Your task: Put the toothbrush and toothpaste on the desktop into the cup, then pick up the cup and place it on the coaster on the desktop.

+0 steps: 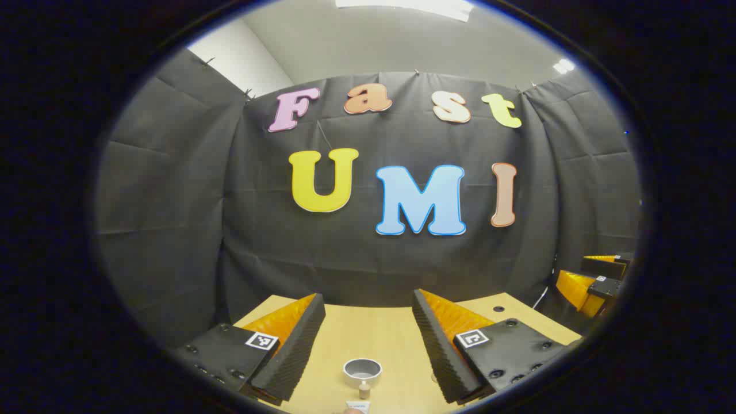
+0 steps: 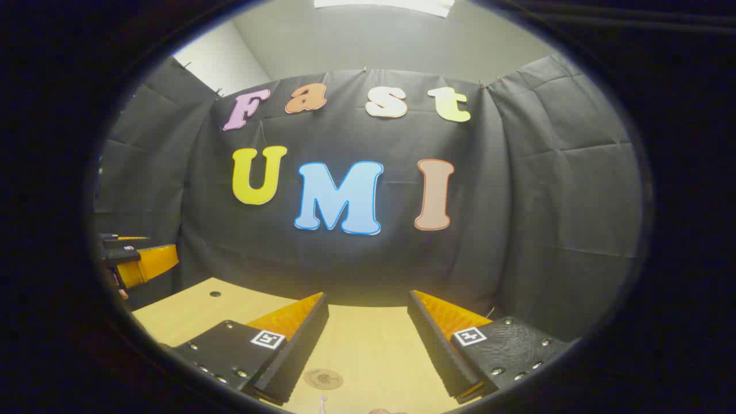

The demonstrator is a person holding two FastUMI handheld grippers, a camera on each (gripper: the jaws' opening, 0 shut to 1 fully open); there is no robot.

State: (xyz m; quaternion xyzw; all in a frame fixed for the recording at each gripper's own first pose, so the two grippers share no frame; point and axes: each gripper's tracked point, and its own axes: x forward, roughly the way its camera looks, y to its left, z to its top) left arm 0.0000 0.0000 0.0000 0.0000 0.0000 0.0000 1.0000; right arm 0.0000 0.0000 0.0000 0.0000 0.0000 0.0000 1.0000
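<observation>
In the left gripper view, the left tool [image 1: 368, 313] hung above the tabletop [image 1: 368, 339] with its two fingers spread wide and nothing between them. Below the gap, near the bottom edge, the cup [image 1: 362, 371] stood upright on the tabletop, its mouth facing up and nothing visible inside. Just in front of the cup, nearer the camera, lay the toothpaste [image 1: 363, 391], its small cap pointing toward the cup; it was cut off by the edge, so little of the tube could be seen. The cap sat just beside the cup's rim; whether they touched could not be told. At the far right of this view the right tool [image 1: 595, 282] showed, well apart from the cup, out past the tabletop's right edge.

In the right gripper view, the right tool [image 2: 368, 313] also had its fingers wide apart, gripping nothing, and hung over the tabletop [image 2: 368, 345]. A round coaster [image 2: 323, 378] lay flat on the tabletop beside the left finger, low in the view. Just below it, at the bottom edge, a thin pale tip [image 2: 322, 402] stood out, possibly the toothbrush, though too little showed to be sure. At the far left edge the left tool [image 2: 135, 261] showed, well apart from the coaster.
</observation>
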